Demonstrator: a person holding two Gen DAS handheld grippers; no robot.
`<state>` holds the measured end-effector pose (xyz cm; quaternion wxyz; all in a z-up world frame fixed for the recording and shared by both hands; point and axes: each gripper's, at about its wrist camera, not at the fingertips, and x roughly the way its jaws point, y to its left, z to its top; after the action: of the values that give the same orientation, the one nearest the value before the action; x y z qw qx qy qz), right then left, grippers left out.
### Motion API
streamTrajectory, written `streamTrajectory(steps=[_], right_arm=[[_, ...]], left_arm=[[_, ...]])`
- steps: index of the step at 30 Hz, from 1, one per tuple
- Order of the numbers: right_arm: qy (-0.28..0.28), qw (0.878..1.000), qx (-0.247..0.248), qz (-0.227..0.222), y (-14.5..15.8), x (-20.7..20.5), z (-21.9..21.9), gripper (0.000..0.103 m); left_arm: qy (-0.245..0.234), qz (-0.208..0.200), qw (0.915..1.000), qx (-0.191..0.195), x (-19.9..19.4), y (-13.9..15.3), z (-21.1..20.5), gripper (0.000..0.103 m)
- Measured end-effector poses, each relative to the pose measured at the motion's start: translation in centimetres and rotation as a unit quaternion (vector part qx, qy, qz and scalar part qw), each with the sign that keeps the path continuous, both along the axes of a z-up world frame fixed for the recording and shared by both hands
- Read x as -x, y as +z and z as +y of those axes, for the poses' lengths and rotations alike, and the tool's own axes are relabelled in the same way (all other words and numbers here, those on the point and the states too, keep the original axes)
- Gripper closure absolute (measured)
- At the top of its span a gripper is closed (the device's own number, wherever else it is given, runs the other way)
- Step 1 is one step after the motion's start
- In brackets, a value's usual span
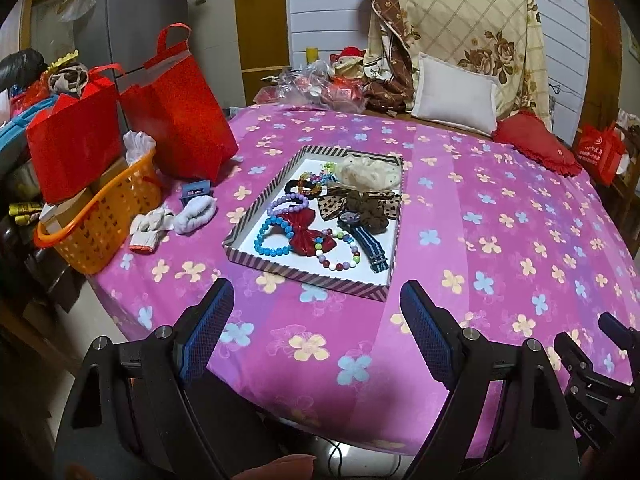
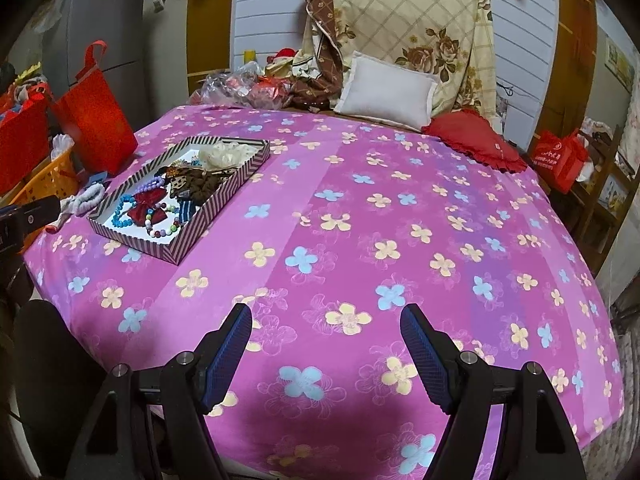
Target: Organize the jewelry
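A big table (image 1: 500, 216) fills the room in front of me, covered with a pink cloth printed with small yellow and blue flowers. At its far side lies a folded flowered blanket (image 1: 460, 20), with a white pillow (image 1: 456, 94) leaning on it and a red heart cushion (image 1: 536, 140) just beside. On the left edge stand two red bags (image 1: 176, 104), and near them an orange basket (image 1: 100, 216) holds some boxes. White gloves (image 1: 150, 226) lie on the cloth between the basket and the tray.

The striped tray (image 1: 304, 274) sits flat in the left half of the table, with a white inside. All the jewelry is in it, mixed together. In the far part is a cream lace scrunchie (image 1: 368, 172). In the middle there is a leopard bow (image 1: 340, 202) touching a brown scrunchie (image 1: 370, 214). A red bow (image 1: 302, 230) lies nearer, with a blue bead bracelet (image 1: 266, 236) and a purple bead bracelet (image 1: 286, 202) at its left. A watch with a striped blue strap (image 1: 366, 240) lies at the right side, and a bracelet of many colours (image 1: 340, 250) is beside it.

The left gripper (image 1: 316, 312) hangs over the near edge of the table, just before the tray, its fingers wide apart and nothing between them. The right gripper (image 2: 326, 336) hangs over bare cloth, well apart from the tray, also spread and empty.
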<state>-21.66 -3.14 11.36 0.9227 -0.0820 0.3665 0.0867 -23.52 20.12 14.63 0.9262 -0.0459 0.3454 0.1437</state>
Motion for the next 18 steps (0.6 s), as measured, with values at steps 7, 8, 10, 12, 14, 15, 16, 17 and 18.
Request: streamTrajectory(steps=[7,8,10,12,14,15,16,17,18], right_arm=[[-0.003,1.000,0.004,0.007,-0.43,-0.09,0.11,0.029],[-0.004,1.000,0.005,0.007,-0.49,-0.11,0.11,0.029],[-0.007,1.000,0.005,0.008,-0.57,-0.15,0.08,0.029],[-0.010,1.000,0.006,0.008,-0.64,-0.17,0.04,0.029],[-0.013,1.000,0.006,0.010,-0.72,-0.22,0.03,0.029],[-0.014,1.000,0.007,0.011,-0.79,-0.24,0.03,0.029],[-0.016,1.000,0.007,0.012,-0.86,-0.31,0.03,0.029],[-0.016,1.000,0.008,0.013,-0.92,-0.31,0.06,0.029],[-0.016,1.000,0.008,0.014,-0.99,-0.29,0.12,0.029]], left_arm=[[-0.004,0.007,1.0000,0.005,-0.09,-0.47,-0.05,0.018],[-0.006,0.009,0.9999,0.007,-0.11,-0.58,-0.08,0.018],[-0.007,0.012,0.9999,0.009,-0.13,-0.72,-0.16,0.018],[-0.008,0.014,0.9998,0.013,-0.16,-0.80,-0.12,0.018],[-0.010,0.014,0.9997,0.017,-0.18,-0.85,-0.05,0.018],[-0.010,0.014,0.9997,0.018,-0.13,-0.87,-0.07,0.018],[-0.010,0.013,0.9997,0.019,-0.14,-0.88,-0.02,0.018],[-0.010,0.013,0.9997,0.019,-0.11,-0.89,-0.02,0.018],[-0.012,0.013,0.9996,0.020,-0.14,-0.88,0.01,0.018]])
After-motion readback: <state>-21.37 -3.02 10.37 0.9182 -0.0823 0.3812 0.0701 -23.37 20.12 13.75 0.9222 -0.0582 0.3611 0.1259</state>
